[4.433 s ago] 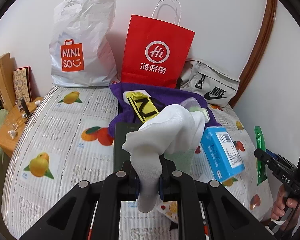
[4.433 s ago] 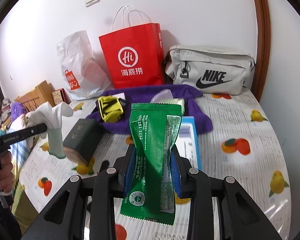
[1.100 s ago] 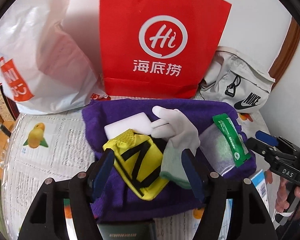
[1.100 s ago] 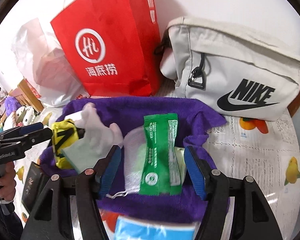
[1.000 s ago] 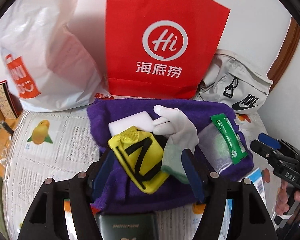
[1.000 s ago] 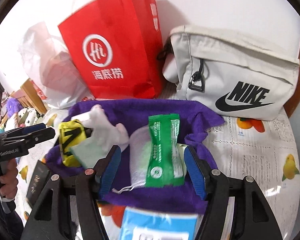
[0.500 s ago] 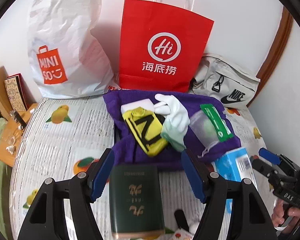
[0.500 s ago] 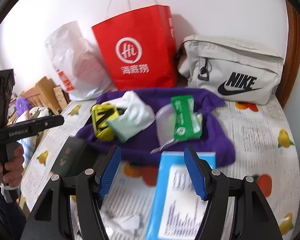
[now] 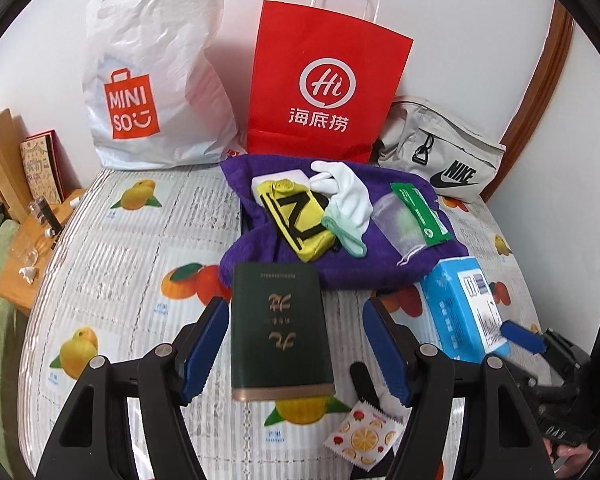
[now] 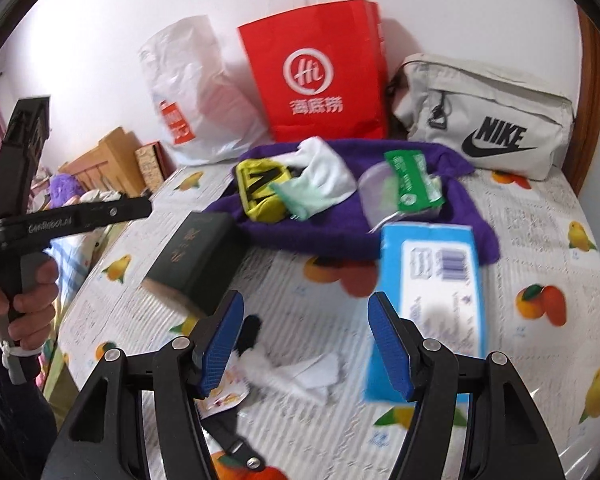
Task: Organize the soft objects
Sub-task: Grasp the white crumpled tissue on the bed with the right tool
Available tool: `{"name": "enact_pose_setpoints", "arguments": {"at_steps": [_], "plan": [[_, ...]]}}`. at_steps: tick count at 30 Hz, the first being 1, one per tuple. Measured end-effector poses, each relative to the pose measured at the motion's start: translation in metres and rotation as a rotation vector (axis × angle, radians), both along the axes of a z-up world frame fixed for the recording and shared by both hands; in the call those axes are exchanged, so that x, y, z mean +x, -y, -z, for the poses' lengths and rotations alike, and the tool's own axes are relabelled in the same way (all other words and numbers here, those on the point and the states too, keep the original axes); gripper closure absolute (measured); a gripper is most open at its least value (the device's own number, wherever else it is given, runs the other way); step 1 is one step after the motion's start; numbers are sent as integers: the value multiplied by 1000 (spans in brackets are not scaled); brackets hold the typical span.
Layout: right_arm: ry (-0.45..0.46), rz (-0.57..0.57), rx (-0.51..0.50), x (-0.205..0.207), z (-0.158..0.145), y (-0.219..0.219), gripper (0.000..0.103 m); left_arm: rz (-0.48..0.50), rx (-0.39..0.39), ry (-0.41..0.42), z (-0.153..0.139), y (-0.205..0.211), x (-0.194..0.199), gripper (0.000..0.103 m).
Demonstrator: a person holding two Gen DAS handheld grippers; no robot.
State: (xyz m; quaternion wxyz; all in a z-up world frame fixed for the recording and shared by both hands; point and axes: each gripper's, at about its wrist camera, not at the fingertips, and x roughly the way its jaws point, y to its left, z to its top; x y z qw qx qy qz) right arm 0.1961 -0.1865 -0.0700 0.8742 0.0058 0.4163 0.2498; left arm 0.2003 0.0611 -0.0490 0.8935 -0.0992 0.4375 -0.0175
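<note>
A purple towel [image 9: 340, 256] [image 10: 340, 236] lies at the back of the fruit-print table. On it lie a yellow and black cloth [image 9: 296, 212] [image 10: 260, 188], a white glove [image 9: 348, 196] [image 10: 324, 180], a clear mesh pouch [image 9: 396, 224] [image 10: 376, 192] and a green packet [image 9: 420, 212] [image 10: 412, 180]. My left gripper [image 9: 296, 348] is open and empty, with a dark green box [image 9: 278, 324] [image 10: 196, 256] between its jaws. My right gripper [image 10: 306, 344] is open and empty above crumpled white tissue [image 10: 300, 372].
A blue box [image 9: 464, 308] [image 10: 432, 292] lies in front of the towel. A fruit-print sachet [image 9: 362, 440] and a black strip [image 9: 366, 380] lie near the front. A red paper bag [image 9: 324, 88], a white Miniso bag [image 9: 156, 80] and a grey Nike pouch [image 9: 440, 152] stand against the wall.
Both grippers let go of the glove and green packet on the towel and have drawn back toward the table's front, open and empty.
</note>
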Motion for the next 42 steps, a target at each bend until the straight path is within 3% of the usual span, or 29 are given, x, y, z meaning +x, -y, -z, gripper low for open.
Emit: {"name": "enact_pose_setpoints", "arguments": {"at_steps": [3, 7, 16, 30, 33, 42], "plan": [[-2, -43, -34, -13, 8, -13, 41, -5, -6, -6, 5, -5, -7, 35], [-25, -91, -59, -23, 21, -27, 52, -21, -15, -17, 12, -14, -16, 35], [-60, -157, -113, -34, 47, -53, 59, -47, -51, -36, 28, -34, -30, 35], [-95, -152, -220, -22, 88, -71, 63, -41, -70, -54, 43, -47, -44, 35], [-90, -135, -213, -20, 92, -68, 78, -41, -70, -64, 46, -47, -46, 35], [-57, -91, -106, -25, 68, -51, 79, -7, -52, -76, 51, -35, -57, 35]]}}
